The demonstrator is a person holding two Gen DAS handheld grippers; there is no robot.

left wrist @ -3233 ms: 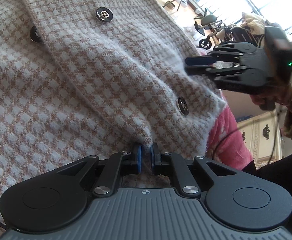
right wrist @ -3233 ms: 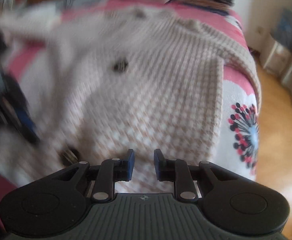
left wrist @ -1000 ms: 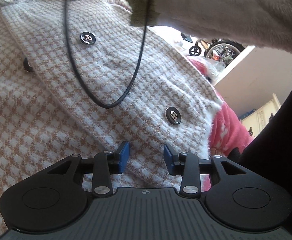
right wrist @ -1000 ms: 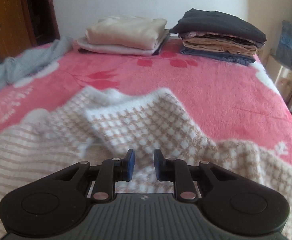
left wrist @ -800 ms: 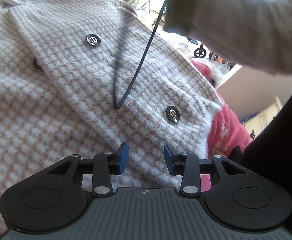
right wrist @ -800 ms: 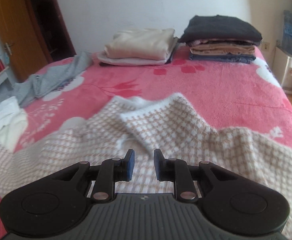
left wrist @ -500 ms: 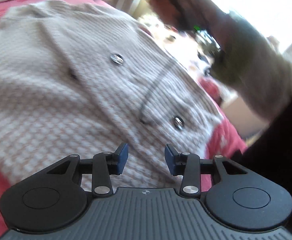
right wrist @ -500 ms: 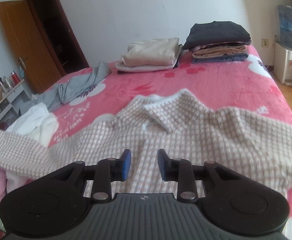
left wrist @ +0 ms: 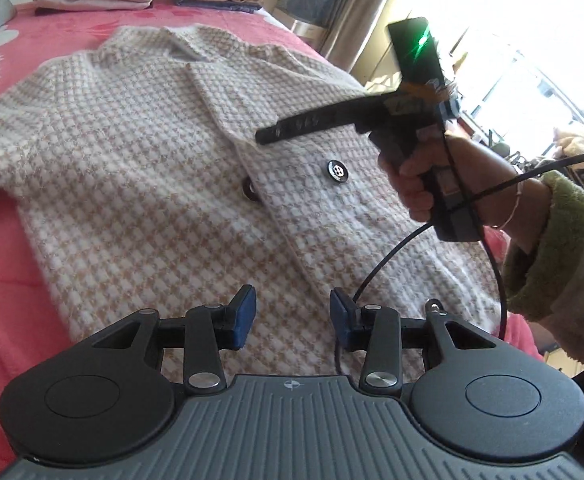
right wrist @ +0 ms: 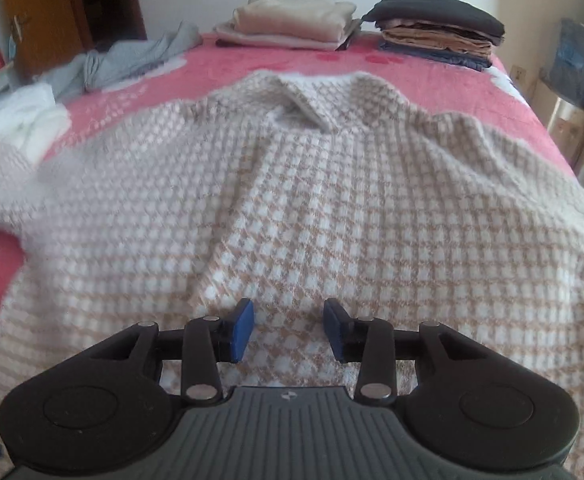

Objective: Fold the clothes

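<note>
— So where was the coat (right wrist: 292, 208)?

— Spread flat, front up, across the near end of the bed (right wrist: 431, 76), collar toward the far edge, one sleeve trailing off the left side.

— And the grippers?

— Both hung above it with nothing between the pads. The left gripper (left wrist: 292, 316) and the right gripper (right wrist: 288, 330) were each part-open, jaws opening.

— Which step, would you say?

— Laid out, first fold not begun, I judged. Next called for pinching a sleeve or side hem and carrying it across.

— Anything in the way?

— Two folded stacks (right wrist: 435, 32) at the far edge, a grey garment (right wrist: 132, 58) and white cloth (right wrist: 24, 120) at the far-left corner, all well clear. The right hand's cable (left wrist: 487, 248) drooped over the coat.
</note>
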